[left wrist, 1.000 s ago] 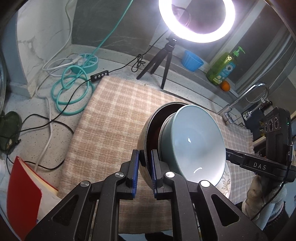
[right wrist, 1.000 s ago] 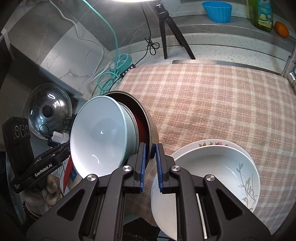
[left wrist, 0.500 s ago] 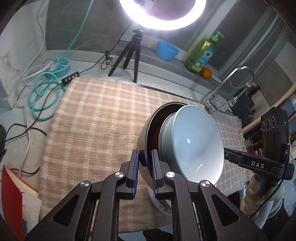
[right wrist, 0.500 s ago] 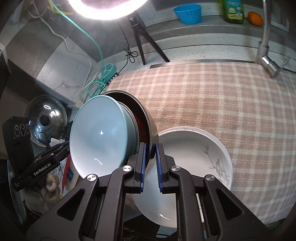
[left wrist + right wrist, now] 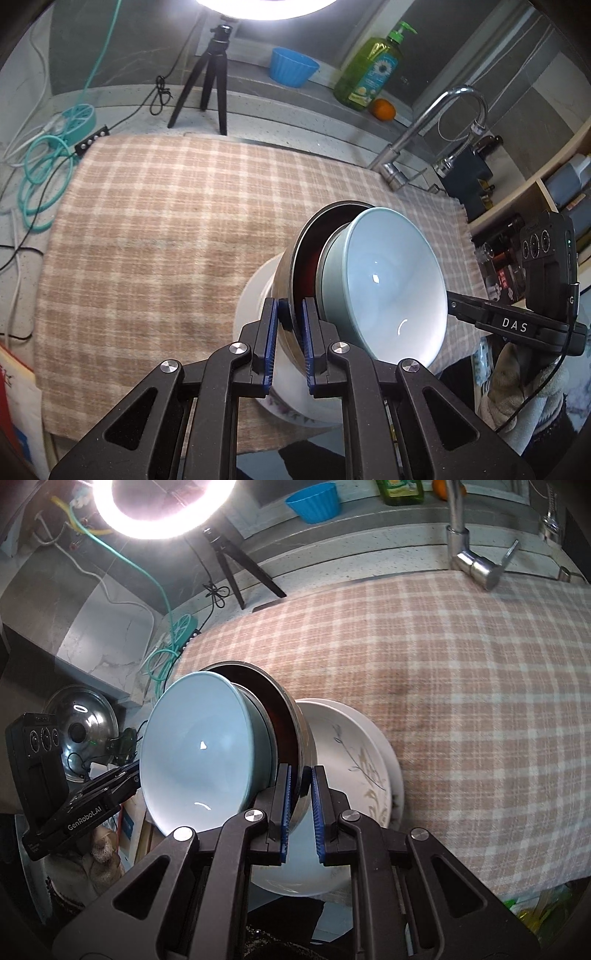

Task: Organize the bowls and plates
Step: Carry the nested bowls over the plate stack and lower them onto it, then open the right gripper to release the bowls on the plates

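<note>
A metal bowl [image 5: 295, 254] with a pale blue bowl [image 5: 391, 291] nested in it is held tilted above the checked cloth [image 5: 155, 236]. My left gripper [image 5: 289, 325] is shut on the metal bowl's rim. My right gripper [image 5: 300, 794] is shut on the opposite side of the same rim [image 5: 295, 720]. The blue bowl [image 5: 199, 749] faces sideways. Under them a white bowl with a plant pattern [image 5: 362, 760] rests on a white plate; it also shows in the left wrist view [image 5: 255, 291], mostly hidden.
A ring light on a tripod [image 5: 210, 74], a blue tub [image 5: 293, 68], a green soap bottle [image 5: 371, 70] and an orange [image 5: 383, 110] stand at the back. A tap [image 5: 424, 122] is at the right. Cables [image 5: 40, 170] lie left. A pot lid [image 5: 85, 731] is at the left.
Both grippers have carried the nested bowls to the right across the cloth, and they now hang over the white patterned bowl. The grips have not changed.
</note>
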`<control>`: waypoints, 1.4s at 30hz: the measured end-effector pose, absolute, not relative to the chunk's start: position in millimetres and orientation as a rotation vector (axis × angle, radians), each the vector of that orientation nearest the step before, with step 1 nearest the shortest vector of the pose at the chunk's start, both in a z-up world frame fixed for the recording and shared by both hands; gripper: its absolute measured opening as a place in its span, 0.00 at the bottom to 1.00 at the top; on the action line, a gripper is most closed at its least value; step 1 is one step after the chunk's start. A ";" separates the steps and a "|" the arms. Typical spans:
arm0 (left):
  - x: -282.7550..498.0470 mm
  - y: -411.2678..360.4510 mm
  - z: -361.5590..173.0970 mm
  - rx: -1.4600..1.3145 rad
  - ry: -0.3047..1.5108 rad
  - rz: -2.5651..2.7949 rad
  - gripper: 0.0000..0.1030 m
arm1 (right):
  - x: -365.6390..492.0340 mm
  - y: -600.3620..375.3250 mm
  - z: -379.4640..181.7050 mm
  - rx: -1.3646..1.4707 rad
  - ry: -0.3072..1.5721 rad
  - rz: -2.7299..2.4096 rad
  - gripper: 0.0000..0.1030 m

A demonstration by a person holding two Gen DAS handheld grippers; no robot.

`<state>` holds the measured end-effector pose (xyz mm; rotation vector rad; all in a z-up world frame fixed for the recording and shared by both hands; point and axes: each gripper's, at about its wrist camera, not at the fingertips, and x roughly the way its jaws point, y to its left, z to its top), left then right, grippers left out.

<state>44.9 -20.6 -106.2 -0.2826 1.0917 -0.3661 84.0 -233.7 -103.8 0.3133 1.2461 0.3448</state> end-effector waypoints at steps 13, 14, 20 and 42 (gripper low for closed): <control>39.9 -37.6 -117.5 -0.288 1.139 -0.381 0.10 | 68.8 -255.3 -115.8 0.335 1.274 0.319 0.12; 39.6 -37.7 -118.1 -0.289 1.142 -0.381 0.10 | 68.4 -255.5 -115.9 0.336 1.275 0.319 0.12; 39.2 -39.7 -121.0 -0.294 1.150 -0.378 0.09 | 66.6 -258.7 -120.9 0.346 1.287 0.319 0.12; 39.0 -39.0 -115.3 -0.284 1.129 -0.377 0.11 | 67.2 -260.4 -116.4 0.355 1.278 0.325 0.13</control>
